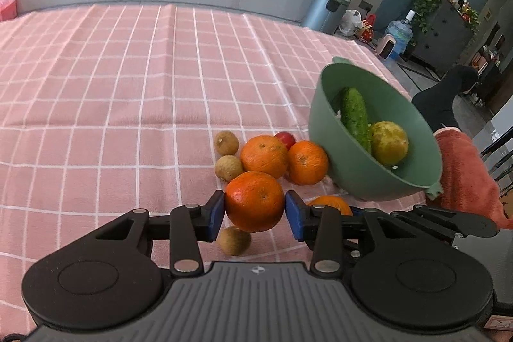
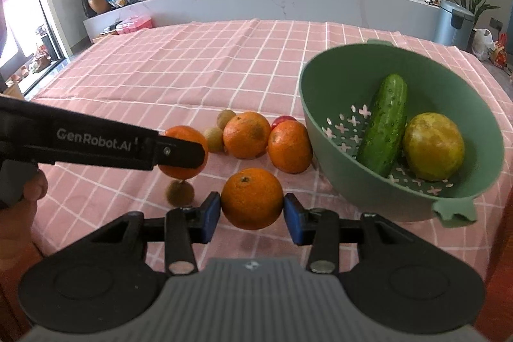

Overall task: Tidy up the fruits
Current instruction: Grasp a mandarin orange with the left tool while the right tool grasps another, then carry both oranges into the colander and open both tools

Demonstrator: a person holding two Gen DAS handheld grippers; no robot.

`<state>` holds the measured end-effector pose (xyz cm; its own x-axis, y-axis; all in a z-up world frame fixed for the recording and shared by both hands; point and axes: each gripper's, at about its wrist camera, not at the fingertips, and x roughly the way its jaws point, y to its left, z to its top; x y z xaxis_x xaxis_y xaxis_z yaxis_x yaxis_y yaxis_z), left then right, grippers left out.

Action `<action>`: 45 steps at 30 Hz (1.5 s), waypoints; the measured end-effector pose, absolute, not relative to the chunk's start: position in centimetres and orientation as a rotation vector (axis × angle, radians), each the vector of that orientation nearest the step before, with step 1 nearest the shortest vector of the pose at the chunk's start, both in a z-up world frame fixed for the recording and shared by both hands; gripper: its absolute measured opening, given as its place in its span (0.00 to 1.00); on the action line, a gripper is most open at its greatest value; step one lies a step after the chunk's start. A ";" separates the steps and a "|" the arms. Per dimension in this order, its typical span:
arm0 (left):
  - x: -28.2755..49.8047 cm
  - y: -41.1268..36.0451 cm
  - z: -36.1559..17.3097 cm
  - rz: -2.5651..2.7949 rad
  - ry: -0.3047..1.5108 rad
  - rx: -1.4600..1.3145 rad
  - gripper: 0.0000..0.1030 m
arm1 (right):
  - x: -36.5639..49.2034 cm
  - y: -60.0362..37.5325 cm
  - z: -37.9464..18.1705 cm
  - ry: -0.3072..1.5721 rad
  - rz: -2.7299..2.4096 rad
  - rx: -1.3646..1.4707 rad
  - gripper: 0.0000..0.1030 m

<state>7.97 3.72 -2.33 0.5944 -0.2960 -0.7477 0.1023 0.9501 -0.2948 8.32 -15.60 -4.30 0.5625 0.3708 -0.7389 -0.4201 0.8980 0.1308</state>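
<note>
My left gripper (image 1: 254, 210) is shut on an orange (image 1: 255, 201); it also shows from the side in the right wrist view (image 2: 184, 153), lifted above a small brown fruit (image 2: 179, 193). My right gripper (image 2: 252, 211) is shut on another orange (image 2: 252, 198). Two more oranges (image 2: 246, 135) (image 2: 289, 147) lie on the pink checked cloth with small brown fruits (image 1: 228, 168) and a red fruit (image 1: 286, 139). A green colander bowl (image 2: 323, 92) at the right holds a cucumber (image 2: 383, 129) and a yellow-green fruit (image 2: 433, 146).
The pink checked tablecloth (image 2: 192, 69) covers the table. A red towel (image 1: 465, 169) lies past the bowl at the table's right edge. A grey bin (image 2: 452, 21) stands beyond the far right corner, and a long counter behind.
</note>
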 end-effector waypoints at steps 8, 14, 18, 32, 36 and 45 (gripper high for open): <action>6.9 2.1 1.2 -0.263 0.861 -0.201 0.45 | 6.2 -16.7 -0.1 0.783 0.529 -0.110 0.39; 7.3 0.1 3.0 -0.267 0.860 -0.195 0.45 | 6.4 -18.7 2.8 0.743 0.528 -0.184 0.39; 8.2 -1.4 3.8 -0.285 0.868 -0.190 0.45 | 7.7 -20.8 3.8 0.770 0.519 -0.202 0.39; 13.5 -7.4 1.5 -0.368 1.009 -0.156 0.45 | 14.8 -25.6 2.6 0.989 0.506 -0.251 0.39; 14.1 -8.0 0.7 -0.383 1.029 -0.131 0.45 | 16.2 -25.6 1.3 1.047 0.515 -0.259 0.39; 15.3 -8.7 -0.4 -0.401 1.065 -0.098 0.45 | 17.7 -25.1 -0.9 1.122 0.536 -0.289 0.39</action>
